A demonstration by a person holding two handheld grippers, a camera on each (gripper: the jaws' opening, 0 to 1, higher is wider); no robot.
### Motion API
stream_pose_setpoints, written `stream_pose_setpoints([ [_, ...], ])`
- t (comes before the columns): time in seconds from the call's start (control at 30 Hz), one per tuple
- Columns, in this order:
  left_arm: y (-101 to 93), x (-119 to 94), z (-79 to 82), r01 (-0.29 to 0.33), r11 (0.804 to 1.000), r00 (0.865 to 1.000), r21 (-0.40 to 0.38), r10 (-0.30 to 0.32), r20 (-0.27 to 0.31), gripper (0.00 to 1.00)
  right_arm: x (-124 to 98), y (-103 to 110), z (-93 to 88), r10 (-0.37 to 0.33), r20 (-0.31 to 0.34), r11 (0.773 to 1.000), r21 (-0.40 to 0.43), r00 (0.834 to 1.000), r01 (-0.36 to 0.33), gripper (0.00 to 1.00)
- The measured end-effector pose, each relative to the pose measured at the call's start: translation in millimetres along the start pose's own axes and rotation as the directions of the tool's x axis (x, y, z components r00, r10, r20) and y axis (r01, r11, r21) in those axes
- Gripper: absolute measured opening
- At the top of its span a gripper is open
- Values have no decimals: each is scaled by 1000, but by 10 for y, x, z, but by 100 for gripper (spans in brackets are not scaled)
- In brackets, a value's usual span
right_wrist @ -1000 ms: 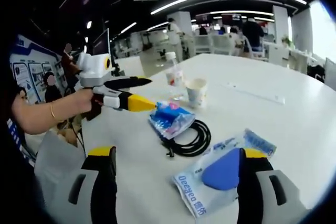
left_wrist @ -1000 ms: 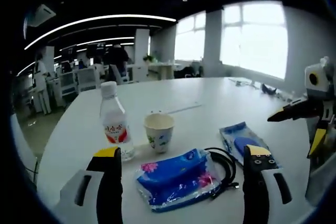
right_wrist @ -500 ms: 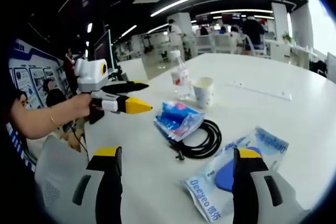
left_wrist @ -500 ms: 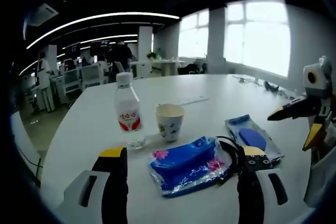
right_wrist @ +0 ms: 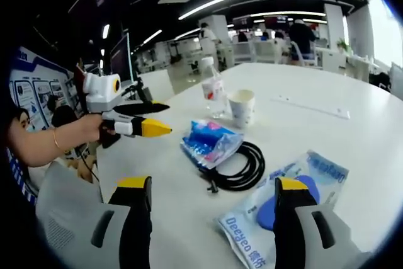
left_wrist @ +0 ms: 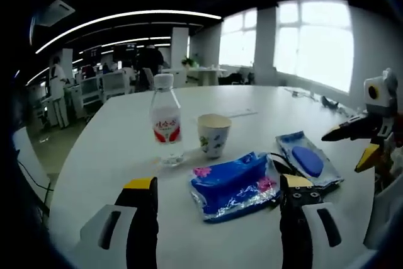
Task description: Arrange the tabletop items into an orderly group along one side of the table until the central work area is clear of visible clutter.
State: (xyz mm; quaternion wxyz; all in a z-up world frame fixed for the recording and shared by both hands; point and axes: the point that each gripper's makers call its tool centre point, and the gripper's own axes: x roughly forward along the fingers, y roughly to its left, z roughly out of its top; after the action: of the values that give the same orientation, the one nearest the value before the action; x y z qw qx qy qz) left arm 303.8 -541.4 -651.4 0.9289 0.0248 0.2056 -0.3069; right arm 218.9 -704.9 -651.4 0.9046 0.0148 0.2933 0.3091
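On the white table stand a clear water bottle with a red label and a paper cup. In front of them lie a blue tissue pack, a coiled black cable and a clear packet holding a blue item. My left gripper is open just short of the tissue pack, holding nothing. It also appears, held by a hand, as the left gripper beside the tissue pack. My right gripper is open and holds nothing, its right jaw over the packet. The right gripper hovers at the right.
The table's curved near edge runs along the left. Bare tabletop stretches beyond the cup and bottle toward the windows. Office desks, chairs and people stand in the background. A person's forearm reaches in from the left.
The left gripper view has swung, so the bottle, cup and tissue pack sit further right in it. The items lie where they were. Both grippers stay open.
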Motion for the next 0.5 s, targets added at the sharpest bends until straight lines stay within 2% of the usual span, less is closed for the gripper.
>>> stream_pose_setpoints([
  [0.3,-87,-25,-36,10,1000,1000,4,-10,4,74,-28,-98,-66,-12,-8,1000,-24,1000,12,76],
  [0.37,-106,-22,-50,14,1000,1000,15,-14,-10,74,-45,-125,-57,-13,-4,999,-30,1000,13,76],
  [0.5,-179,-50,4,28,999,1000,17,-28,7,74,-89,-199,-14,-14,12,1000,-26,1000,15,76],
])
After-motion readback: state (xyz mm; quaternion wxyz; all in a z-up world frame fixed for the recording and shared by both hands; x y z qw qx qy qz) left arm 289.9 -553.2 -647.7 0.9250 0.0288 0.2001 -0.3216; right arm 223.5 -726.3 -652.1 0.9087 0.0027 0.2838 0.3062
